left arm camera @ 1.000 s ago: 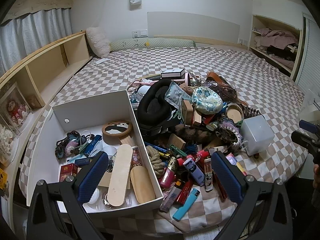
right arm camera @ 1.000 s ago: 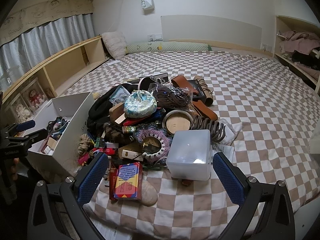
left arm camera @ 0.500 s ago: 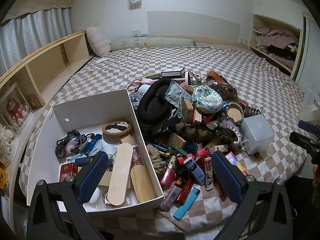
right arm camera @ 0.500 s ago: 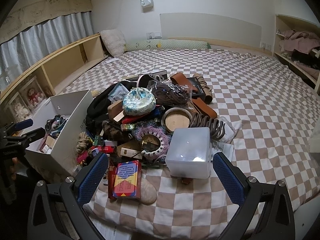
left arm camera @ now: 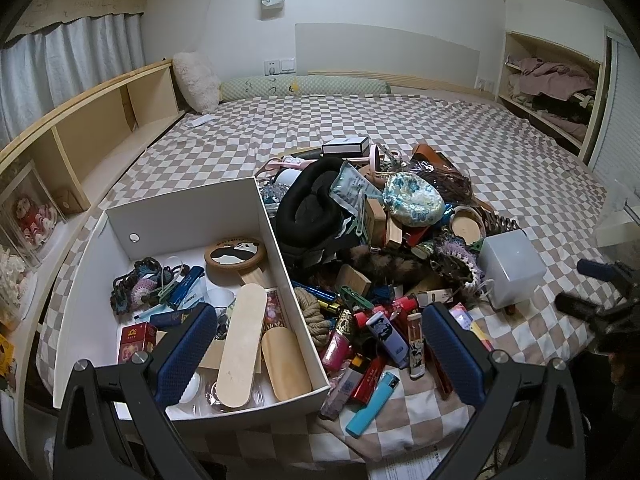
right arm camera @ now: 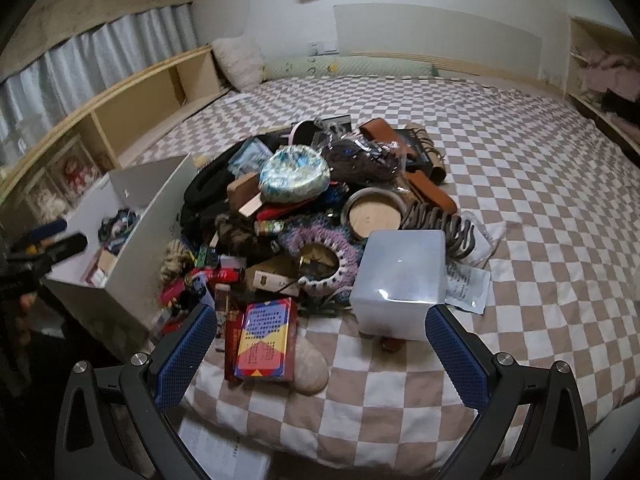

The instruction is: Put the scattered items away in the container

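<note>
A white open box (left arm camera: 276, 248) stands on the checked bed at the left and holds a panda mirror (left arm camera: 236, 254), wooden boards, a red packet and other small items. It shows in the right wrist view (right arm camera: 156, 216) too. A pile of scattered items (left arm camera: 384, 248) lies right of it: lighters, a blue lighter (left arm camera: 372, 404), a translucent cube (left arm camera: 512, 266), a floral pouch (left arm camera: 414, 198). My left gripper (left arm camera: 320, 354) is open and empty above the box's near right corner. My right gripper (right arm camera: 320, 360) is open and empty, near a colourful card box (right arm camera: 266, 338) and the cube (right arm camera: 400, 284).
The checked bed (right arm camera: 540, 184) stretches far and right. A wooden shelf unit (left arm camera: 80, 136) runs along the left, with curtains behind. Open shelves with clothes (left arm camera: 552, 84) stand at the far right. A pillow (left arm camera: 196, 88) and a bolster lie at the headboard. Papers lie by the bed's near edge (right arm camera: 224, 452).
Both grippers have crept slightly forward toward the pile, and the right wrist view has tilted down a little. Both stay open and empty. Nothing in the pile or box has moved.
</note>
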`<action>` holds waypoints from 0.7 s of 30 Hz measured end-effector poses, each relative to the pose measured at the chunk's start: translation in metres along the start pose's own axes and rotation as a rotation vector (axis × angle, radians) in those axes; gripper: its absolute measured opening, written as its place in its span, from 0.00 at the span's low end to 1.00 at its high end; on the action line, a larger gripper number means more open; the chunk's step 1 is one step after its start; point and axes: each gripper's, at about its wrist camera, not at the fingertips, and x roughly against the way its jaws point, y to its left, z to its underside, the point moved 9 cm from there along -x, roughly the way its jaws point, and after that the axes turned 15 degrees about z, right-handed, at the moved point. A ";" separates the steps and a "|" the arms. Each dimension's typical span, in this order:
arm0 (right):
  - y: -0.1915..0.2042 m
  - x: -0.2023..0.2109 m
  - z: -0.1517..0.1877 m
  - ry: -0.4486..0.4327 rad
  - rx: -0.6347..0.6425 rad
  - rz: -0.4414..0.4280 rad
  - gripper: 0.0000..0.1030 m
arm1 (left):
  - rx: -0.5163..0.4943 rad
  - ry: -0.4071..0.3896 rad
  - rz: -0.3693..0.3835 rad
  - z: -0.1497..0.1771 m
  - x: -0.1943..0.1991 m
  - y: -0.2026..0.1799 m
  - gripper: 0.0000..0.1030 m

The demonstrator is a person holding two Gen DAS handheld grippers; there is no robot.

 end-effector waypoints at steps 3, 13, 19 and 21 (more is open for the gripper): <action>0.009 -0.007 0.006 0.018 0.041 0.005 1.00 | 0.001 0.000 0.001 0.001 0.001 0.000 1.00; 0.033 -0.036 0.029 0.110 0.064 -0.011 1.00 | 0.000 -0.005 0.009 0.002 0.006 -0.002 1.00; 0.055 -0.049 0.044 0.140 0.125 -0.015 1.00 | 0.000 -0.005 0.020 0.002 0.013 0.002 1.00; 0.061 -0.053 0.048 0.150 0.149 -0.010 0.99 | 0.000 -0.004 0.022 0.003 0.014 0.002 1.00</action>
